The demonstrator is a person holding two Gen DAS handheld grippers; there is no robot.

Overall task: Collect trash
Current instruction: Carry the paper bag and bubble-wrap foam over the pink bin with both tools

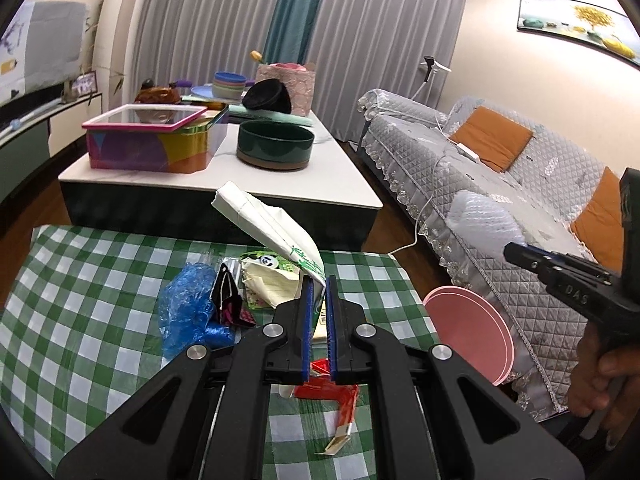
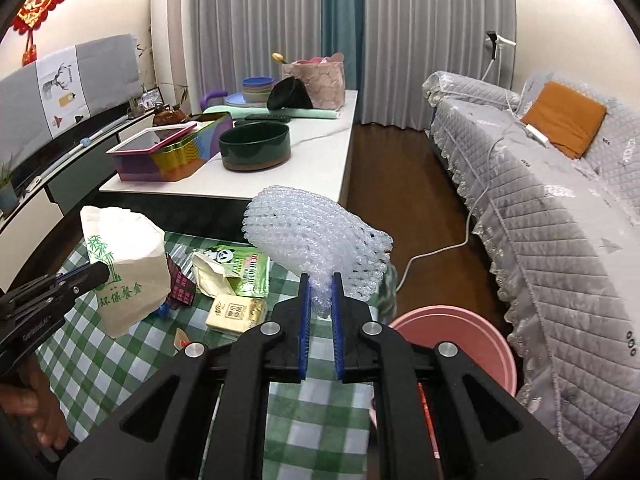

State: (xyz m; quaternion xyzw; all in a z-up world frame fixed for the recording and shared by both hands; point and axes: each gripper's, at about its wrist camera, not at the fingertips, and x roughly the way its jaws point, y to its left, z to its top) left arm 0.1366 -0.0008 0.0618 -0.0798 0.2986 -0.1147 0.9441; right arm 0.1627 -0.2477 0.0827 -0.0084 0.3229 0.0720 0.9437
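Foam netting in right claw, beside pink bin rim

Wrappers on checked table, basin to its right (sofa beyond).

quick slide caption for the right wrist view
Right tool lifts a clear foam fruit net above the green checked tablecloth, beside the pink plastic bin.

The white paper bag carries green Chinese characters, 环保餐盒, under a bamboo drawing. The right gripper shows "DAS" on its black body — seen from the left wrist view. The green panda packet and the yellow tissue pack bear print too small to read.
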